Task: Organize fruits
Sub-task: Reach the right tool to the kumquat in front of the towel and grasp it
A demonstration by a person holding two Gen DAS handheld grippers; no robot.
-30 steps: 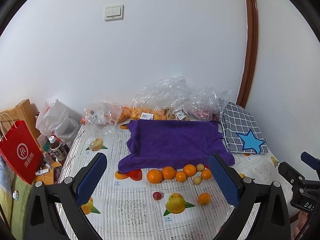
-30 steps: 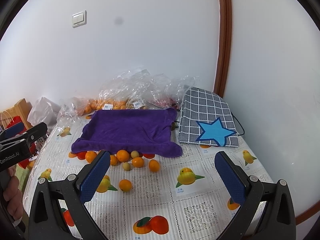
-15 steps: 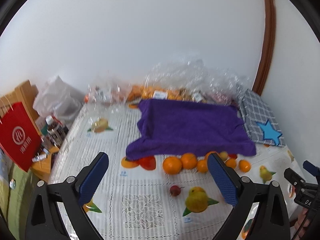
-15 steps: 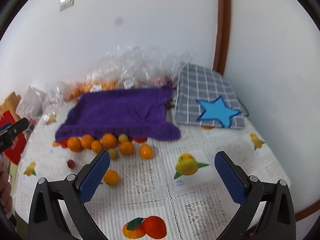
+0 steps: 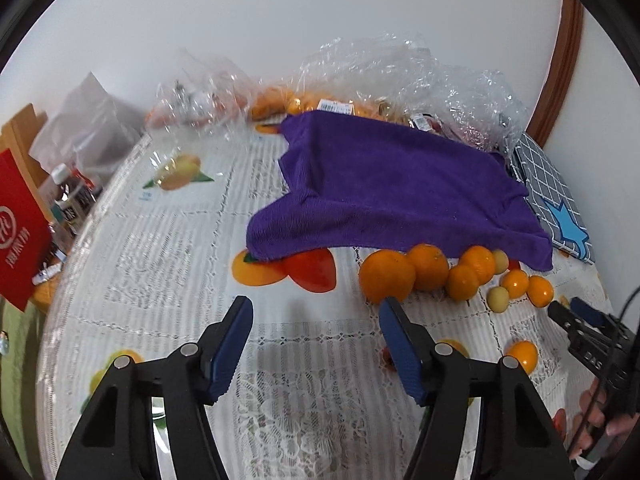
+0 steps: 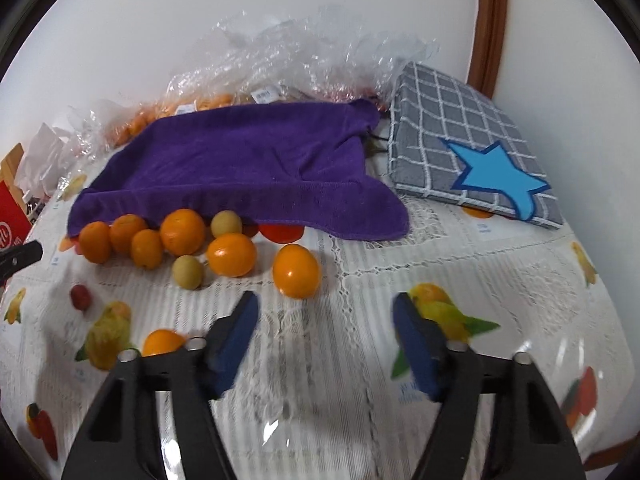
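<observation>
Both tools hang over the table (image 6: pixel 460 248), jaws apart and holding nothing. The right tool (image 6: pixel 325 322) is near an orange (image 6: pixel 296 270); the left tool (image 5: pixel 314 330) is near a bigger orange (image 5: pixel 386 277) by the purple towel (image 5: pixel 392 188).

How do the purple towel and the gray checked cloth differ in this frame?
The purple towel is plain and draped with sagging edges; the gray cloth is checked, carries a blue star and lies folded flat. Oranges sit against the towel's front edge, none against the gray cloth. Both lie on the table.
</observation>
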